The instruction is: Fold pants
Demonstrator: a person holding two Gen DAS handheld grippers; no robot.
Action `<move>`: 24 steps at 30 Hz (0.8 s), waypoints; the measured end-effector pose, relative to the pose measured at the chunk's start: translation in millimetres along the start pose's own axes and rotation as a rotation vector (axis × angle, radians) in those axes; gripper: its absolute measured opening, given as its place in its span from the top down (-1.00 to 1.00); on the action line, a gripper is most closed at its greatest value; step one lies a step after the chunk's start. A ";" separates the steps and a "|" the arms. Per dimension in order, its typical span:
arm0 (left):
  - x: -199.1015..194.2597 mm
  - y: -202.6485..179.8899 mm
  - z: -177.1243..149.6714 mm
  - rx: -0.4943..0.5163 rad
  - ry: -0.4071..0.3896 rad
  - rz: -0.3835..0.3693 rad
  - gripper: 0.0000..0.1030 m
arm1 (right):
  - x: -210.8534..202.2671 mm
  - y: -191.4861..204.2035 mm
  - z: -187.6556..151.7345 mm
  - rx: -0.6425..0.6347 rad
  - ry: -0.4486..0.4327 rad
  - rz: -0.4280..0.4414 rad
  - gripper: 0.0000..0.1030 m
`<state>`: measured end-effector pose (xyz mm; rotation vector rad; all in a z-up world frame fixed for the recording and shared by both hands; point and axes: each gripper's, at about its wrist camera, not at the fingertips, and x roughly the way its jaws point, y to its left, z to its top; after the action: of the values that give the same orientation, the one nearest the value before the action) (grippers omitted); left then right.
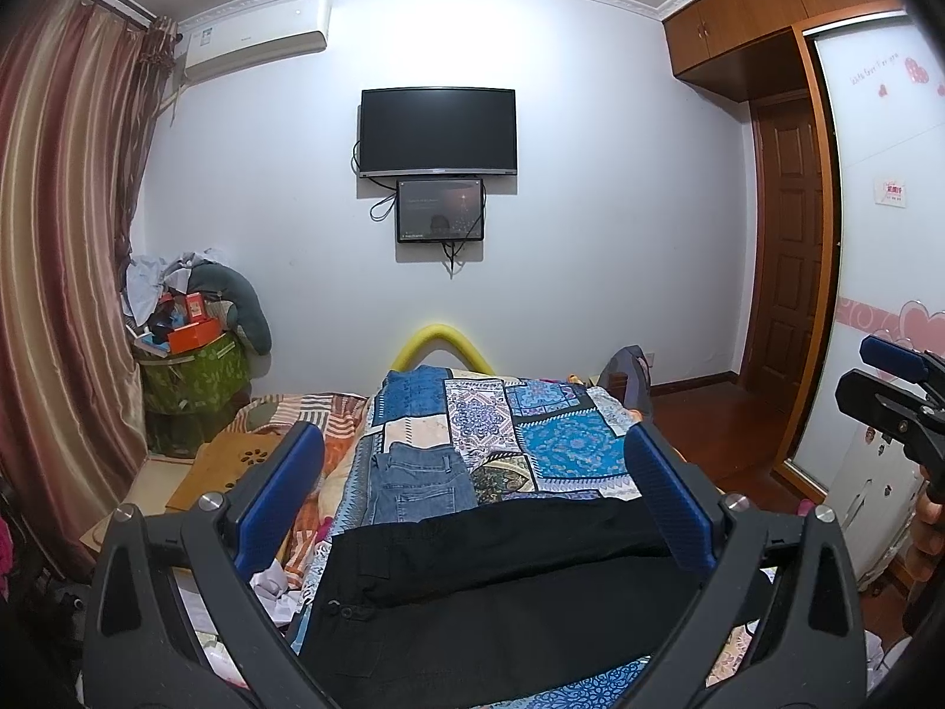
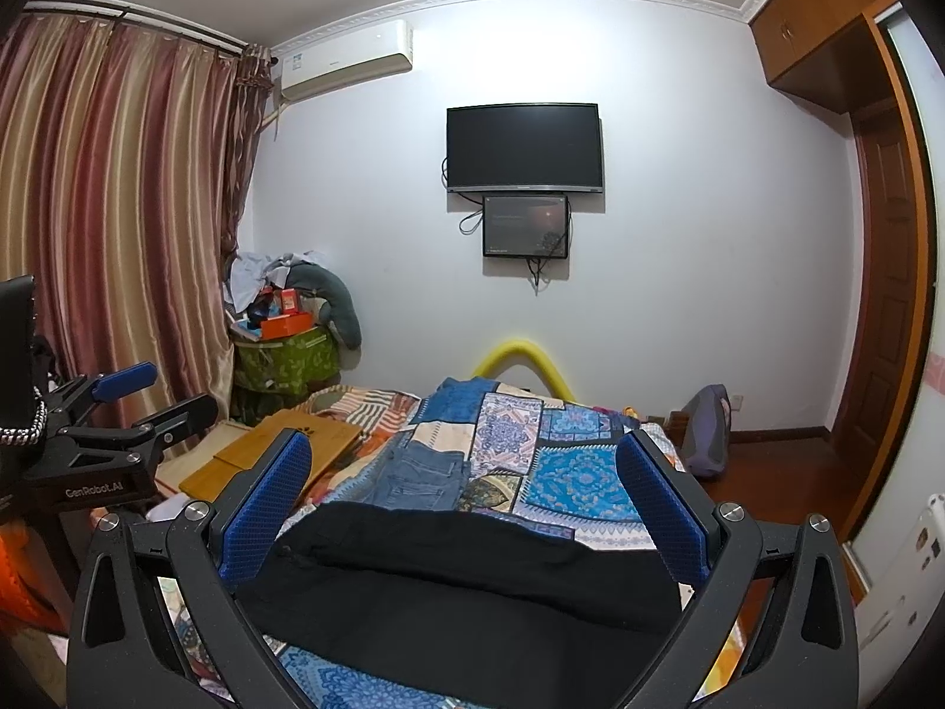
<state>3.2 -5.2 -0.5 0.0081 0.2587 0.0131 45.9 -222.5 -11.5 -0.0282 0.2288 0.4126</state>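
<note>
Black pants (image 1: 484, 579) lie flat across the near end of a patchwork bedspread (image 1: 555, 443); they also show in the right wrist view (image 2: 472, 579). My left gripper (image 1: 472, 472) is open and empty, its blue pads apart above the pants. My right gripper (image 2: 466, 478) is open and empty too, over the pants' near part. Each gripper shows in the other's view: the right one at the far right (image 1: 886, 390), the left one at the far left (image 2: 136, 407).
Folded blue jeans (image 1: 422, 478) lie on the bedspread beyond the black pants. A wooden lap tray (image 2: 277, 455) sits at the bed's left. A cluttered green hamper (image 1: 195, 372), curtains (image 1: 59, 272), a wall TV (image 1: 438, 131) and a wardrobe (image 1: 874, 272) surround the bed.
</note>
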 end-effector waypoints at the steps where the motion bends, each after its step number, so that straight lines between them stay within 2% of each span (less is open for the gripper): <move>1: 0.4 -0.3 0.4 0.000 -0.001 0.002 -0.99 | -0.1 0.1 0.1 0.001 0.000 0.000 -1.00; 13: 19.8 10.3 -7.4 -0.009 0.016 0.018 -0.99 | 22.9 -6.4 -9.9 0.017 0.049 -0.007 -1.00; 18: 54.2 30.6 -13.6 -0.043 0.085 0.025 -0.99 | 53.2 -15.4 -25.0 0.025 0.117 -0.020 -1.00; 24: 116.8 61.9 -32.3 -0.034 0.171 0.102 -0.99 | 106.7 -29.5 -46.3 0.042 0.232 -0.011 -0.99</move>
<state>107.1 58.5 -61.0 -0.0139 0.4291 0.1201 142.8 -210.8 -81.2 -0.0367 0.4661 0.3929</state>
